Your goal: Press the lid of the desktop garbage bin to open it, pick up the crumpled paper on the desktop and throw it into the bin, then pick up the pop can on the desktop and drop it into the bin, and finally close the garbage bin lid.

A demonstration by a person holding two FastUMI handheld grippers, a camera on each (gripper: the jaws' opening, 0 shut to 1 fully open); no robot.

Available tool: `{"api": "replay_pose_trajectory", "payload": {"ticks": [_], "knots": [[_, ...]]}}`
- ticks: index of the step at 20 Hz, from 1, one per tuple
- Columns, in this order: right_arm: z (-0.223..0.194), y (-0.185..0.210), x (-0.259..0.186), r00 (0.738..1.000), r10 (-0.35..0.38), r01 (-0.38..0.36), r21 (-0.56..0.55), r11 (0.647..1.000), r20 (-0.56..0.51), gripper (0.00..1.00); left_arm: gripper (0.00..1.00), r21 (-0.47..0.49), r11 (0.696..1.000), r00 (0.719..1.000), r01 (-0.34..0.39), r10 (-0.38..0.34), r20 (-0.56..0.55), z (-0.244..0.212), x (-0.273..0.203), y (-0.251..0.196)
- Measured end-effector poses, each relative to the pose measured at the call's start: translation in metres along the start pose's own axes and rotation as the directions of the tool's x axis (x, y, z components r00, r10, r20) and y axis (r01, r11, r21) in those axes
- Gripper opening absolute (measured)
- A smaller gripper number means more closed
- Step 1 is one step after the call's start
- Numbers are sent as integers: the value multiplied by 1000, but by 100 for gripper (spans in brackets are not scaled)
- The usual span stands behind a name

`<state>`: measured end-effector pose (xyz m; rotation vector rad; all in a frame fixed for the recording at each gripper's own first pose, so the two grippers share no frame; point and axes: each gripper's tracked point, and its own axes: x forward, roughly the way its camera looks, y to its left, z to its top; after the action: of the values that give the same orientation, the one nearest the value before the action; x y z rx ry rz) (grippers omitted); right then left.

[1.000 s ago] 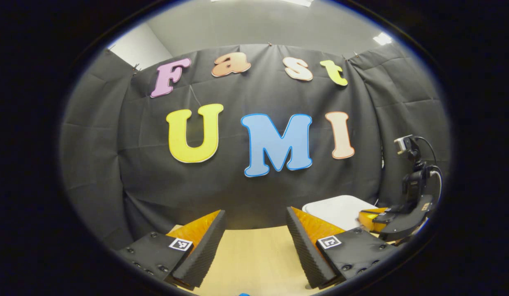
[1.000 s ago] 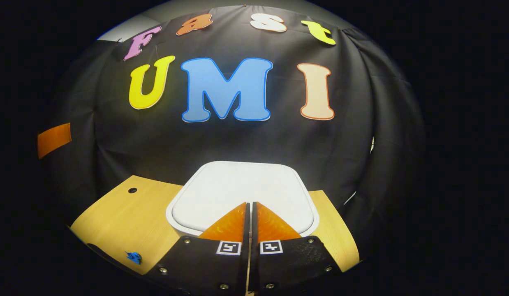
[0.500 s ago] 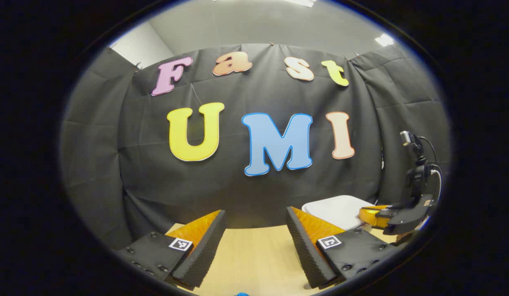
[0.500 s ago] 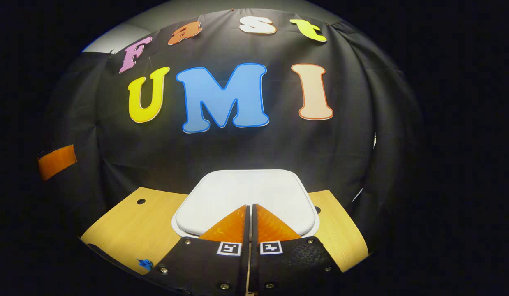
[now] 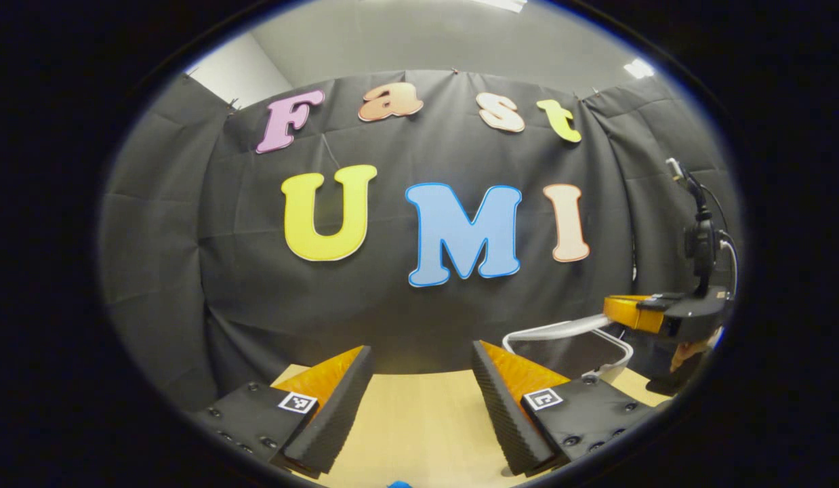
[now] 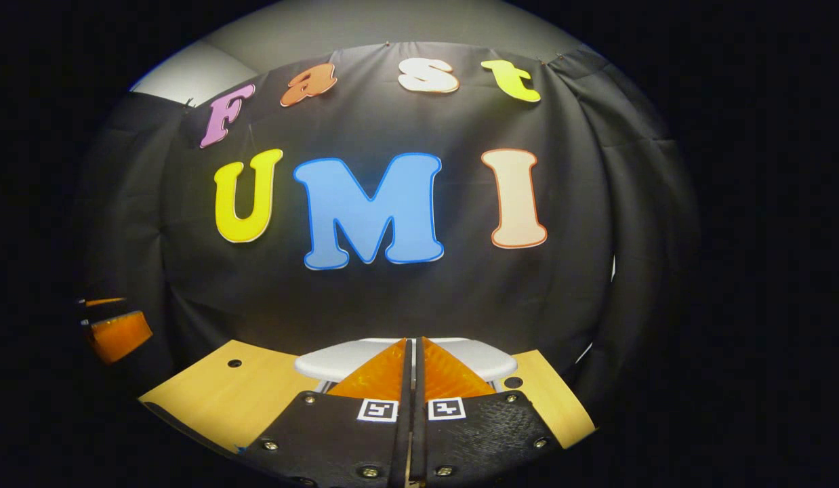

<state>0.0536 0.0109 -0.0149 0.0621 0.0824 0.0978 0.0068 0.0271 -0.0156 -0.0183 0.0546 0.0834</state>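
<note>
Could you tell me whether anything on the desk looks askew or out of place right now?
Only the bin's lid is tilted, raised above the bin's rim, as expected once popped open. The right gripper is shut above it; the left gripper hangs open.

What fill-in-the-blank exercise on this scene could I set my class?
1. The garbage bin lid is tilted ___, not down flat.
2. The right gripper has its fingers pressed ___.
3. The left gripper is open and holds ___ between its fingers.

Missing words: up; together; nothing
</note>
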Motion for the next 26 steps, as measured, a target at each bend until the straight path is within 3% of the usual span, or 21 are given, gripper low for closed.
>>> {"api": "replay_pose_trajectory", "payload": {"ticks": [13, 26], "knots": [[45, 10, -13, 995, 13, -12, -10, 1000, 94, 2, 95, -13, 1000, 999, -26, 26, -25, -18, -2, 17], [46, 23, -29, 997, 37, -32, -70, 997, 67, 2, 96, -53, 998, 991, -42, 35, -130, -130, -4, 48]]}}
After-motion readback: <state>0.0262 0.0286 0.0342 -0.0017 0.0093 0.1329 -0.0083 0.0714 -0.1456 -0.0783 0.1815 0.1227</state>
